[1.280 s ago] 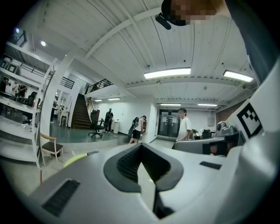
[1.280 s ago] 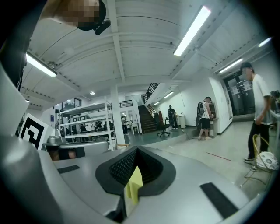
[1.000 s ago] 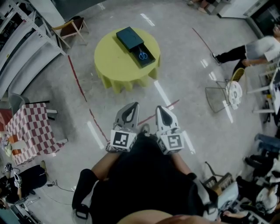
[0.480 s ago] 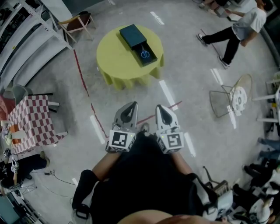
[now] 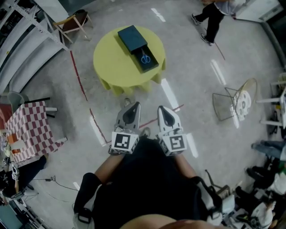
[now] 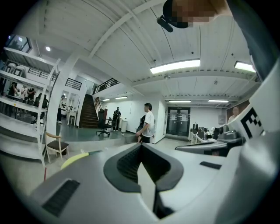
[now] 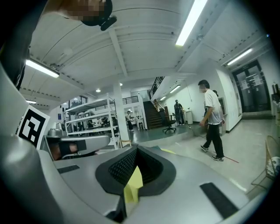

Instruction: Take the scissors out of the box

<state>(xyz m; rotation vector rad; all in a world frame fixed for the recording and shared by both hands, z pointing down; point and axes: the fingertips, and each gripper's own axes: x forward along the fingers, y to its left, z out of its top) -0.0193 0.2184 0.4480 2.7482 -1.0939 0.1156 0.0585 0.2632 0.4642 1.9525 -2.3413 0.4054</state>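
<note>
A dark box point(image 5: 129, 36) lies on a round yellow table point(image 5: 111, 65) far ahead. Its drawer is slid out toward me, and blue-handled scissors point(image 5: 145, 58) lie in it. My left gripper point(image 5: 132, 106) and right gripper point(image 5: 161, 109) are held side by side close to my body, well short of the table. Both point toward it, both are shut, and both hold nothing. In the left gripper view the left gripper point(image 6: 141, 148) points across the room, with a sliver of the table point(image 6: 76, 158) beyond it. The right gripper point(image 7: 136, 151) shows yellow table cloth through its notch.
Floor lies between me and the table, crossed by a red line point(image 5: 80, 85). A checkered table point(image 5: 31, 129) stands at the left, a wooden chair point(image 5: 71, 24) and shelving point(image 5: 22, 44) at the back left, and a wire chair point(image 5: 232, 100) at the right. A person point(image 5: 212, 13) walks past behind the table.
The walking person has gone from the right edge to the top of the head view. Both grippers keep their place before my body, still shut; the table sits slightly nearer.
</note>
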